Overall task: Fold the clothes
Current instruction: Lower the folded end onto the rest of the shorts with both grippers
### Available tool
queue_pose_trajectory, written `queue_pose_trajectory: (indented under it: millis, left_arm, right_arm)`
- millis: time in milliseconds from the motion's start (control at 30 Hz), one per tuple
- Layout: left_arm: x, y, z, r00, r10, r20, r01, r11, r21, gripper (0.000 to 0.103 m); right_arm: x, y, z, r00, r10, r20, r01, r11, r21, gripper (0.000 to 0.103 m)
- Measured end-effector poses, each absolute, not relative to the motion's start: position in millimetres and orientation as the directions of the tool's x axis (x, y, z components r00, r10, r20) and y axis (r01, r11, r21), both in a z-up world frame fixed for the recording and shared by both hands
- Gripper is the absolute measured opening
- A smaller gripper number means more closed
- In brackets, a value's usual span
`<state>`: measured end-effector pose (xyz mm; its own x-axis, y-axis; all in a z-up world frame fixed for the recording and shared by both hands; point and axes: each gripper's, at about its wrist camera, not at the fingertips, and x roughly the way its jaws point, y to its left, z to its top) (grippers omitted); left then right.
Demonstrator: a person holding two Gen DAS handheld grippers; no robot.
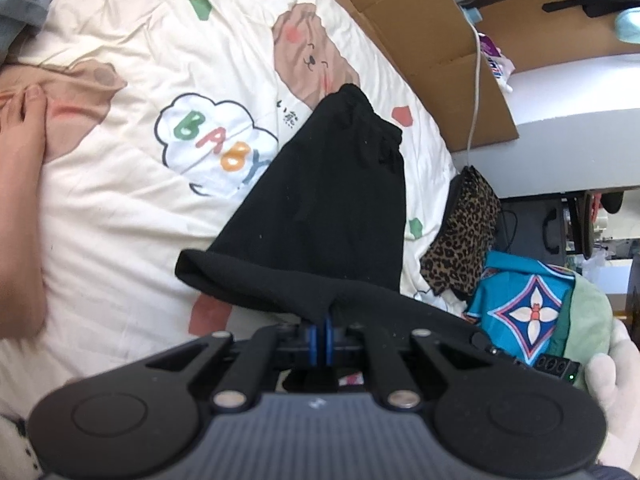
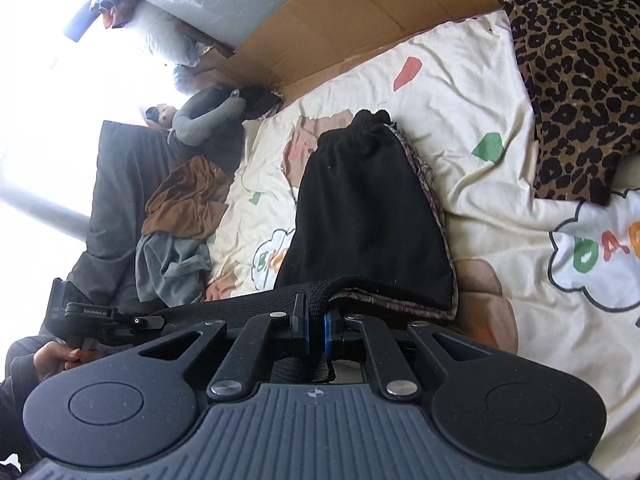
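The black garment [image 1: 340, 184] is lying lengthwise on the bed [image 1: 120, 200] mid-fold, both grippers' fingers, left [image 1: 322, 334] and right [image 2: 316, 330], clamping its near hem, with other clothes [image 2: 180, 224] waiting unfolded.

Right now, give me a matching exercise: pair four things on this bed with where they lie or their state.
Things:
1. black knit garment
2. leopard-print fabric
3. brown crumpled cloth
4. flattened brown cardboard

Places or states:
A. against the bed's far edge
B. pinched by both grippers
C. piled above a grey cloth
D. at the cream cartoon quilt's corner

Pairs: 1-B, 2-D, 3-C, 4-A
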<state>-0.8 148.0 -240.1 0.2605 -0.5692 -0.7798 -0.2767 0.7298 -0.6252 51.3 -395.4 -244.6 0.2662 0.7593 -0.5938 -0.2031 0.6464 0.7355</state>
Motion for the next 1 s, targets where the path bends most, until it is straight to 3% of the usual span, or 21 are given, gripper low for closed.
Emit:
queue_pose_trajectory:
  millis: [1000]
  left_arm:
    - [106,153,-303,0.266,-0.527,-0.807,-0.31,0.746,-0.59,0.005]
  right_arm:
    - [142,-353,-289,0.26,0.67,-0.695,-0.142,0.739,0.659,0.005]
